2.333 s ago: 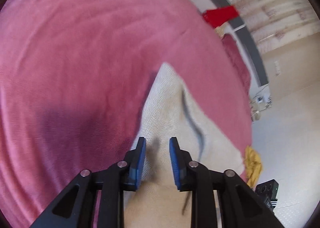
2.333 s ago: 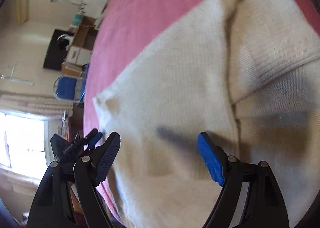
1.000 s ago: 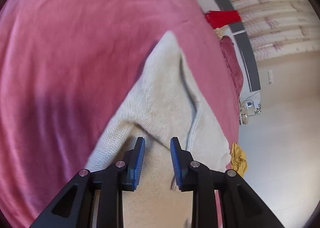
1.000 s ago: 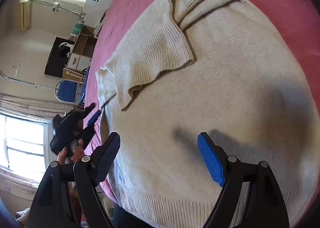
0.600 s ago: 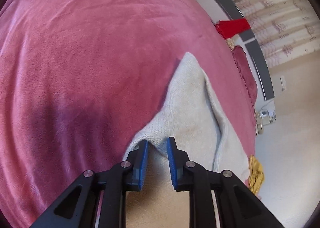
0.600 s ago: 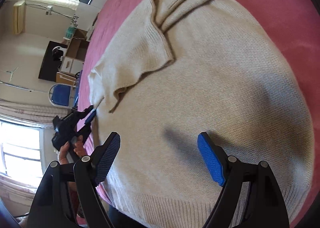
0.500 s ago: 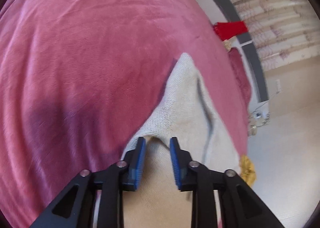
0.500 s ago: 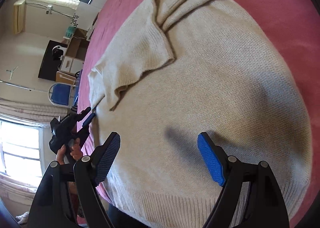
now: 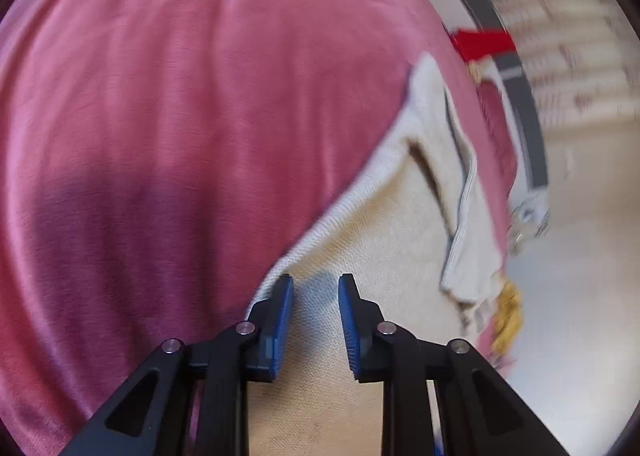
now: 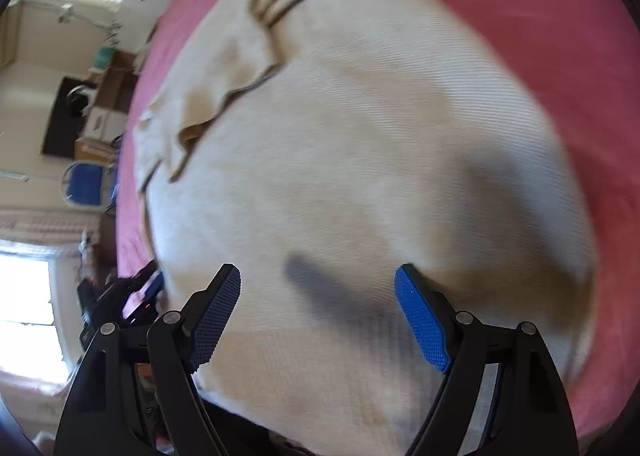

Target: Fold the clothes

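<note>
Left gripper (image 9: 314, 298): blue pads are set a narrow gap apart, having just been closing a little; the edge of the cream knit sweater (image 9: 384, 223) is seen in the gap, but whether the pads press on the knit cannot be told, since the frame is blurred. In the right wrist view the left gripper (image 10: 154, 288) is seen only as a dark blurred shape at the sweater's left edge, mostly cut off by the right gripper's own finger.

Right gripper (image 10: 318, 288): jaws are spread wide, nothing is clamped, and it is held above the sweater's body with its shadow cast on the knit.

The sweater (image 10: 360, 175) is laid flat on the pink bedspread (image 10: 540, 27) of a bed. Its long axis is seen running from the ribbed hem at the bottom of the right wrist view up toward the top, where a sleeve is folded over the body. The hem is partly hidden behind the gripper fingers. In the left wrist view the sweater is stretched up and to the right over the bedspread (image 9: 180, 115), with a ribbed cuff at the bed's right edge.

Beyond the bed, a red cloth (image 9: 480, 43) and a yellow cloth (image 9: 506, 316) are seen blurred; a blue chair (image 10: 84, 183) is seen at left.
</note>
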Action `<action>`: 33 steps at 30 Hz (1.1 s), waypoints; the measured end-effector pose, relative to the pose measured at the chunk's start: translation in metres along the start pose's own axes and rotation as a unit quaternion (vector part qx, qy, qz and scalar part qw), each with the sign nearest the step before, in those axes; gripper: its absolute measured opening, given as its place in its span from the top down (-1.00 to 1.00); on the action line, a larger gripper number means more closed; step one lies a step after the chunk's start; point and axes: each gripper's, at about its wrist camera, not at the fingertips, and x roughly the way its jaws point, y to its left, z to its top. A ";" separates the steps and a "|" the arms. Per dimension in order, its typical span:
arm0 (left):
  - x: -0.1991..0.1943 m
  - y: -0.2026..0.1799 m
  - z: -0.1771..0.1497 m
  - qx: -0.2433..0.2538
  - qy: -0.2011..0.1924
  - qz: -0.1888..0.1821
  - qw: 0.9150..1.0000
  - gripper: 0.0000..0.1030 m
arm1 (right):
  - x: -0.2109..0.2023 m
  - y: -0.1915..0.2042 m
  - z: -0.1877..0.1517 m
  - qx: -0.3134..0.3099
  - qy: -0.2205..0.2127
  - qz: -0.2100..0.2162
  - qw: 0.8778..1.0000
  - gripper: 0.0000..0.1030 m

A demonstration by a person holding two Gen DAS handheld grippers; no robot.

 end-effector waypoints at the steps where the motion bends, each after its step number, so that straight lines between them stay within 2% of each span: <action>1: -0.011 0.000 -0.001 0.006 -0.005 -0.008 1.000 0.49 | -0.005 -0.003 -0.001 0.001 -0.003 0.000 1.000 -0.60; 3: -0.034 -0.004 -0.006 0.031 -0.017 -0.010 0.999 0.49 | -0.014 -0.003 -0.004 -0.011 -0.003 -0.006 1.000 -0.60; 4: -0.045 -0.007 -0.011 0.045 -0.022 -0.012 0.999 0.49 | -0.016 -0.001 -0.007 -0.020 -0.001 0.006 1.000 -0.60; 7: -0.067 -0.009 -0.035 0.065 -0.023 -0.037 0.997 0.47 | -0.020 0.007 -0.020 -0.049 0.019 0.074 0.996 -0.60; 9: -0.066 -0.010 -0.057 0.085 -0.001 -0.041 0.996 0.47 | -0.013 0.005 -0.029 -0.050 0.039 0.089 0.994 -0.60; 11: -0.054 -0.007 -0.078 0.114 0.015 0.003 0.993 0.46 | -0.003 -0.005 -0.035 -0.039 0.056 0.053 0.996 -0.60; 12: -0.049 -0.003 -0.086 0.120 0.018 0.025 0.992 0.47 | -0.002 -0.013 -0.037 -0.030 0.051 0.042 0.997 -0.56; 14: -0.043 0.016 -0.092 0.098 0.023 0.036 0.994 0.57 | -0.006 -0.028 -0.038 -0.004 0.040 0.042 0.998 -0.45; 17: -0.057 0.028 -0.095 0.075 0.021 0.025 0.997 0.58 | -0.019 -0.036 -0.036 -0.002 0.028 0.010 1.000 -0.39; 18: -0.066 0.028 -0.097 0.073 0.016 0.018 0.997 0.51 | -0.023 -0.035 -0.037 -0.011 0.027 0.005 1.000 -0.39; 20: -0.082 0.025 -0.100 0.083 0.008 0.009 0.996 0.49 | -0.033 -0.032 -0.039 -0.028 0.023 -0.004 0.999 -0.42; 24: -0.091 0.009 -0.114 0.131 0.017 -0.011 0.991 0.47 | -0.058 -0.028 -0.047 -0.033 0.002 0.056 0.998 -0.55; 25: -0.084 0.005 -0.118 0.148 0.022 0.003 0.989 0.47 | -0.061 -0.026 -0.049 -0.037 -0.002 0.060 0.998 -0.57; 26: -0.075 0.003 -0.122 0.160 0.028 0.029 0.986 0.47 | -0.057 -0.025 -0.050 -0.042 0.006 0.048 0.998 -0.57; 27: -0.062 0.007 -0.125 0.156 0.044 0.058 0.985 0.47 | -0.054 -0.024 -0.051 -0.047 0.014 0.036 0.998 -0.57; 28: -0.052 0.012 -0.127 0.146 0.061 0.072 0.985 0.48 | -0.051 -0.023 -0.052 -0.052 0.022 0.017 0.998 -0.57; 31: -0.060 0.014 -0.131 0.161 0.047 0.072 0.983 0.47 | -0.047 -0.041 -0.057 -0.066 0.039 -0.125 0.989 -0.57; 33: -0.070 0.011 -0.134 0.183 0.040 0.078 0.979 0.46 | -0.057 -0.060 -0.059 -0.045 0.035 -0.151 0.987 -0.57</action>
